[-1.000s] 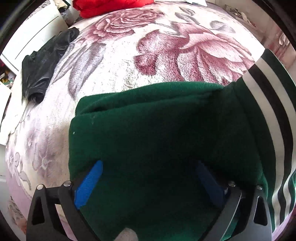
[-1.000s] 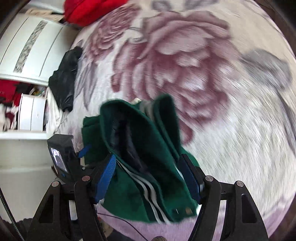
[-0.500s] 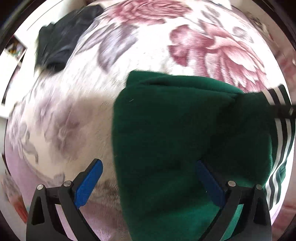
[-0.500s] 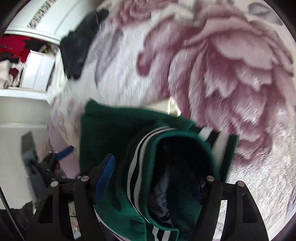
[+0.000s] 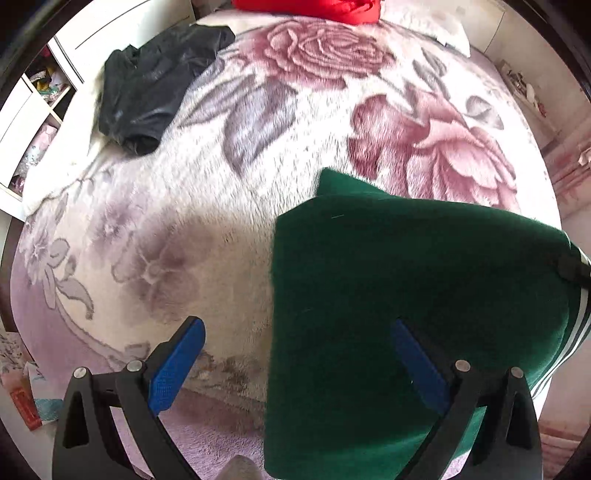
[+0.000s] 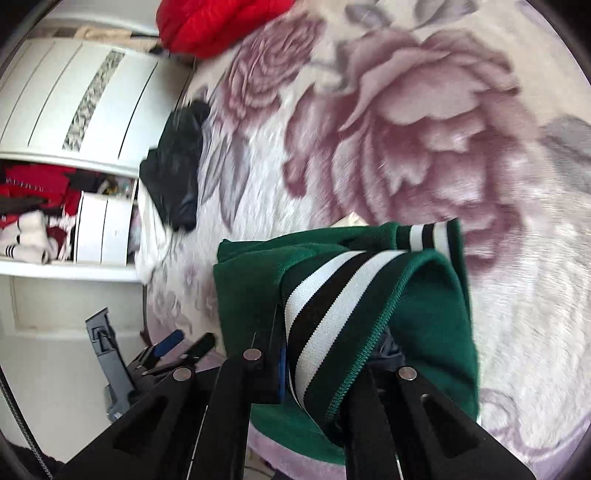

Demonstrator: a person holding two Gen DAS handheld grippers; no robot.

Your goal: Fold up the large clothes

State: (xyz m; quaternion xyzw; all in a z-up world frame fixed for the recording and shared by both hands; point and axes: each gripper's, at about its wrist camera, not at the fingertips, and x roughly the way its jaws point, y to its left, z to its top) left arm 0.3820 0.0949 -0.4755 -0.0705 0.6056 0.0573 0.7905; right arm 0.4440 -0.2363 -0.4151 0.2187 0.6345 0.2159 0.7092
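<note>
Green garment [image 5: 406,280] on bed [image 5: 229,236], folded to compact bundle. Right gripper [image 6: 314,373] jaws clamped on striped hem [image 6: 325,310]. Left gripper [image 5: 295,354] jaws open, empty. Remaining: final fold, release.

Bedroom: floral bed blanket [image 5: 229,229], white wardrobe [image 6: 74,110].

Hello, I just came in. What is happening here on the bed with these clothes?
A person is folding a green garment on a rose-patterned blanket, with a handheld gripper in each hand. The right gripper is shut on the garment's striped band. The left gripper is open, and the garment's edge lies between its fingers. A black garment and a red one lie farther away on the bed.
</note>
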